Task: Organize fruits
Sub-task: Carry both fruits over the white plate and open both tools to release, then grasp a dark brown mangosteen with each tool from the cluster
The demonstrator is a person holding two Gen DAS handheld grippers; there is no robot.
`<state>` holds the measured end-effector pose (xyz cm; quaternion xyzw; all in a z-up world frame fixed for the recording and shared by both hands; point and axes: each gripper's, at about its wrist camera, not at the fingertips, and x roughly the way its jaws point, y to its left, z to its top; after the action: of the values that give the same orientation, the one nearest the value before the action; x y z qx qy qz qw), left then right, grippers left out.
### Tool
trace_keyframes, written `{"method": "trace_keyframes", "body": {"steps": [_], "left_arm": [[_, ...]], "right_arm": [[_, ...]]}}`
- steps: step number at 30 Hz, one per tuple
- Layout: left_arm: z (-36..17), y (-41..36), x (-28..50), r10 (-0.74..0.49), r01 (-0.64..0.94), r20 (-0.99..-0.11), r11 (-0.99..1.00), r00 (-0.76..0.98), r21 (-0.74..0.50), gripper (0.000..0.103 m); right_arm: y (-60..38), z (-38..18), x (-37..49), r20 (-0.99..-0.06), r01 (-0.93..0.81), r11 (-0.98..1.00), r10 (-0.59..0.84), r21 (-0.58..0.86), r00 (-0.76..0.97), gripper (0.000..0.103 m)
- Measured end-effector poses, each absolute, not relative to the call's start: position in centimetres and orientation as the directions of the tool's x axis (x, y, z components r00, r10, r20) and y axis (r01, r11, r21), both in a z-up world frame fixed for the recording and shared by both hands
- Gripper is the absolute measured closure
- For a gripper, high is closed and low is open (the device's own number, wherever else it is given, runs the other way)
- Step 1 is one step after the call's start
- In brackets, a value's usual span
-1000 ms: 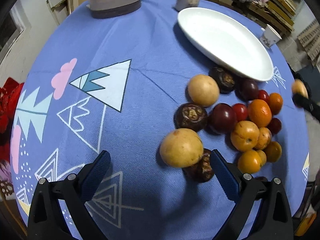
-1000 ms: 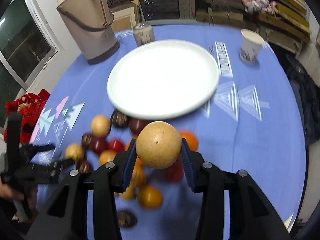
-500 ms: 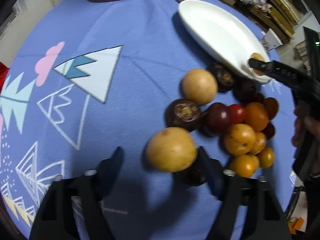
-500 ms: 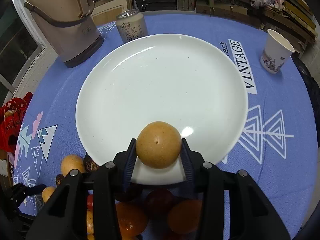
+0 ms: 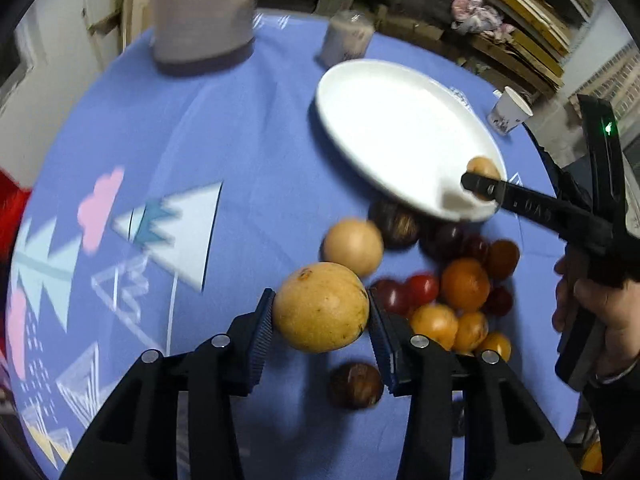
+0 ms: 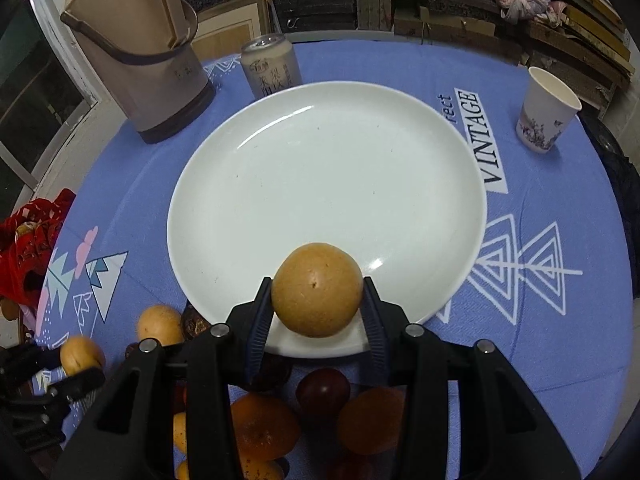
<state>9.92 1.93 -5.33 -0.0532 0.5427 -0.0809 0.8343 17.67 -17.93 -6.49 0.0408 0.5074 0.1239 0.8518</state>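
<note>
Left wrist view shows my left tool clamped on a yellow round fruit, its jaws having just been closing onto it, and the fruit hangs clear of the blue desk; the right wrist view shows my right tool gripping a tan round fruit over the near rim of the white plate, which carries nothing else; the pile of mixed fruits lies on the cloth just beside that rim. Risks as I judge them: both fruits are smooth spheres pinched on two narrow pads, so a jolt could squirt either one out and send it rolling off the desk; if I let the tan fruit go this close to the rim, it may roll back over the lip into the pile; whether it already rests on the plate I cannot tell, so a release from height could make it bounce; bringing the left tool in while the right one sits at the same rim could knock the two together; a low pass might also scatter the pile.
</note>
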Motion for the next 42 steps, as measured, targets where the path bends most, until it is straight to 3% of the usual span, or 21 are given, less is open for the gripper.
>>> {"method": "trace_keyframes", "body": {"steps": [7, 18, 20, 21, 23, 32, 42], "left_arm": [[-4.3, -1.5, 15.7, -0.211, 0.157, -0.856, 0.976, 0.471, -0.154, 0.058], [-7.9, -4.4, 22.0, -0.185, 0.163, -0.883, 0.979, 0.432, -0.126, 0.057], [-7.9, -4.2, 22.1, -0.183, 0.148, -0.885, 0.980, 0.429, -0.131, 0.054], [-7.7, -4.2, 22.1, -0.188, 0.143, -0.882, 0.980, 0.431, -0.139, 0.051], [-7.2, -4.3, 22.0, -0.195, 0.150, -0.875, 0.978, 0.443, -0.143, 0.040], [-4.9, -2.8, 18.9, -0.181, 0.142, -0.861, 0.982, 0.475, -0.127, 0.028], [-5.8, 0.0, 8.9, -0.155, 0.129, -0.900, 0.985, 0.408, -0.111, 0.026]], "right_arm": [[-18.4, -7.2, 18.6, -0.860, -0.157, 0.966, 0.253, 0.204, 0.444, 0.061], [-19.1, -9.0, 21.1, -0.880, -0.130, 0.969, 0.245, 0.210, 0.406, 0.060], [-19.1, -8.9, 21.3, -0.877, -0.127, 0.970, 0.240, 0.205, 0.416, 0.056], [-19.1, -8.8, 21.4, -0.876, -0.128, 0.972, 0.234, 0.197, 0.421, 0.049], [-19.1, -8.5, 21.3, -0.872, -0.131, 0.973, 0.229, 0.191, 0.434, 0.047], [-21.1, -5.2, 17.2, -0.835, -0.143, 0.971, 0.236, 0.189, 0.498, 0.037], [-22.9, -5.8, 5.8, -0.868, -0.142, 0.967, 0.254, 0.213, 0.426, 0.036]]}}
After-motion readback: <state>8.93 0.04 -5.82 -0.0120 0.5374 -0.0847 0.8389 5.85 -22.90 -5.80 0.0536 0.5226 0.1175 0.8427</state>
